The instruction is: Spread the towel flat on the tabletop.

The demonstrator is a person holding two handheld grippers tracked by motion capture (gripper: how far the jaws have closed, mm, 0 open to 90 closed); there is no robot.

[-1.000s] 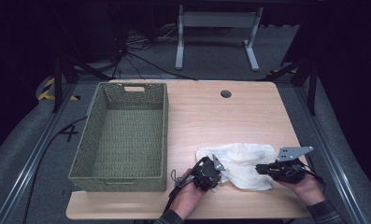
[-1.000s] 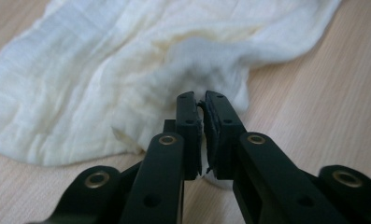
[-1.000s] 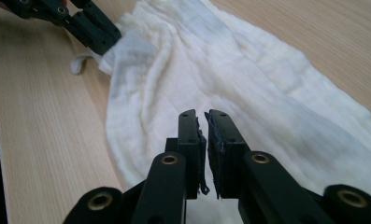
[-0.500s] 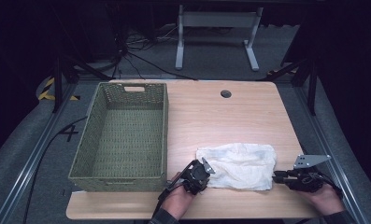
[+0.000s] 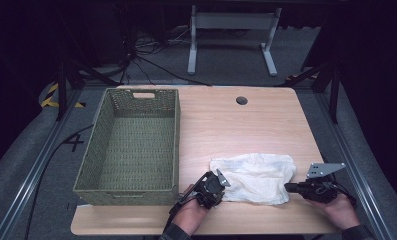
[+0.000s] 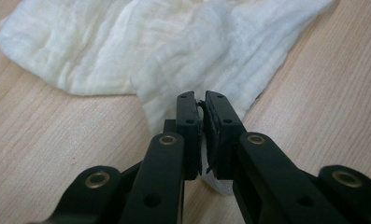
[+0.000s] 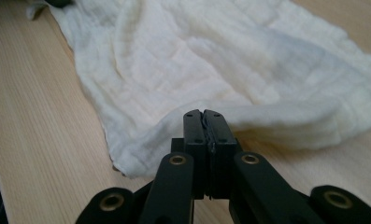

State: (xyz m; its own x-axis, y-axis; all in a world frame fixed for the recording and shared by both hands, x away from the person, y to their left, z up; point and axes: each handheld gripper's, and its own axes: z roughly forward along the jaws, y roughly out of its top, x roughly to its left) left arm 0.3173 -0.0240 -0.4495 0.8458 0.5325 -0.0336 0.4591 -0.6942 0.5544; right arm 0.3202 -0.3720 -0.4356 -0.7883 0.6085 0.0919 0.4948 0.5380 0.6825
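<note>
Both tongs grip the white muslin cloth point(image 5: 253, 176) on the tabletop point(image 5: 236, 125) — left tongs point(image 5: 224, 181) its left end, right tongs point(image 5: 287, 187) its right edge, just closed — pinched fabric hidden between jaws.

A green woven basket point(image 5: 131, 145) is seen on the left half of the wooden surface point(image 5: 236, 125), reaching its near edge. A dark round hole point(image 5: 242, 100) is noted near the far edge.

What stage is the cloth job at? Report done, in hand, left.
Done: the white cloth lies spread flat on the table. In hand: the left gripper and right gripper each pinch an end. Left, probably: folding it; the green basket holds nothing.
</note>
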